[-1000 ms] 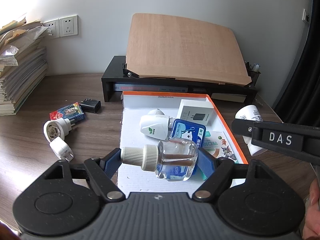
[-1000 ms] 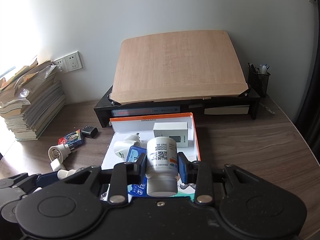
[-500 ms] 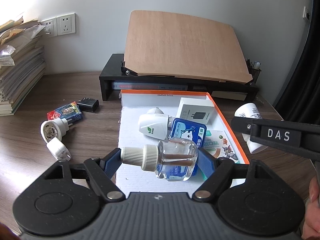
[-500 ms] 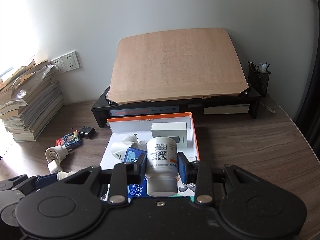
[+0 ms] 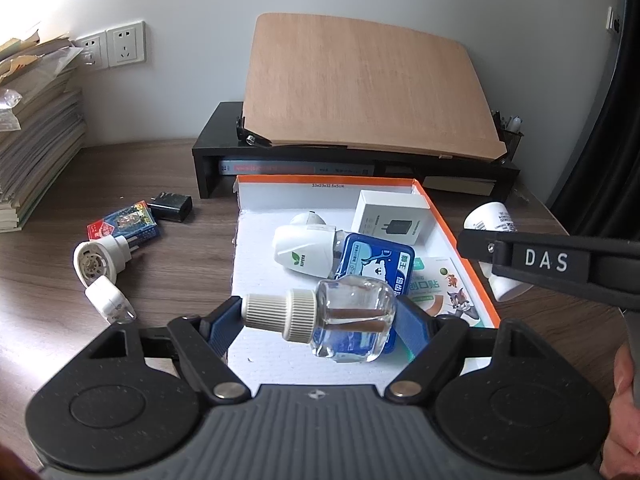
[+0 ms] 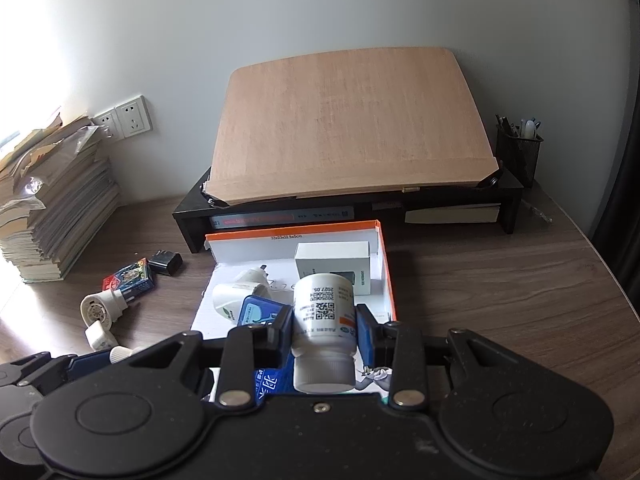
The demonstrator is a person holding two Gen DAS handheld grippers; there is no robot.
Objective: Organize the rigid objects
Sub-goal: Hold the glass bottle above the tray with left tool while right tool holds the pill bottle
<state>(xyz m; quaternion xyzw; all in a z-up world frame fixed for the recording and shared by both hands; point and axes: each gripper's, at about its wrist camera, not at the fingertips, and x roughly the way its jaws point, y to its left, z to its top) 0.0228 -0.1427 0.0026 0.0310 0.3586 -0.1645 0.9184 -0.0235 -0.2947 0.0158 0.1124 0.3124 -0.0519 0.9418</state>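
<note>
1. Above a wooden desk [image 6: 500, 280], the left gripper [image 5: 320, 316] clamps a clear glass bottle [image 5: 340, 322] lying sideways between its blue pads, the ribbed cream cap pointing left and the far end against the right pad.
2. To its right, the right gripper [image 6: 324, 330] holds a white pill bottle [image 6: 323, 320] upside down, jaws drawn narrow on its labelled body and the cap nearest the camera.
3. Both bottles hang over the near end of an orange-edged box [image 5: 452, 236] with a white floor.
4. Inside the box lie a white plug-in device [image 5: 304, 248], a blue tin [image 5: 376, 260], a small white carton [image 5: 394, 218] at the back and a cartoon-printed packet [image 5: 444, 288] along the right wall.
5. Left of the box on the desk sit two white plug parts [image 5: 100, 264], a colourful card pack [image 5: 124, 226] and a black adapter [image 5: 170, 207] — all outside the box.
6. Behind the box stands a black riser [image 6: 508, 188] carrying a tilted wooden board [image 6: 348, 128].
7. At the desk's far left rises a stack of books [image 6: 52, 208] — wall sockets [image 6: 128, 118] just beside it.
</note>
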